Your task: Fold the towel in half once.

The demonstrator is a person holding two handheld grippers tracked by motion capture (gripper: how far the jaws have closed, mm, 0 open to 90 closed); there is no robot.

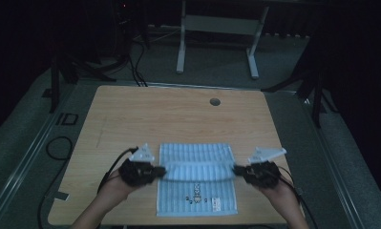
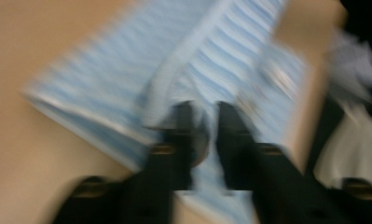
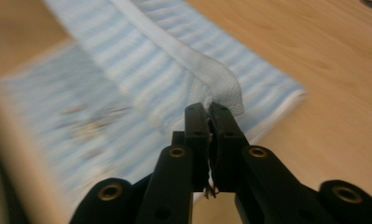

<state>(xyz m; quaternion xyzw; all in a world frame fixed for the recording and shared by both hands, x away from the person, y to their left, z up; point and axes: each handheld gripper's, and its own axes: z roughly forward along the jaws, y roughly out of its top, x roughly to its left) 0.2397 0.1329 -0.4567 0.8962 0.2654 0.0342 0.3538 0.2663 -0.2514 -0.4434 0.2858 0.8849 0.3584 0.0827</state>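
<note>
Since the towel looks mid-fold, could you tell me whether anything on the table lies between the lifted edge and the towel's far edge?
Nothing visible does. Both the left gripper and right gripper pinch the towel, and only bare striped cloth lies ahead on the table.

Dim rm: grey carpet floor [image 1: 283, 119], white desk frame [image 1: 216, 36] at back.

surface [image 1: 178, 119]: light wood, round grommet hole [image 1: 215, 101] near far edge | floor: grey carpet, black cables [image 1: 135, 62] | white desk frame [image 1: 216, 38] beyond | dark tripod legs [image 1: 64, 71] at sides
</note>
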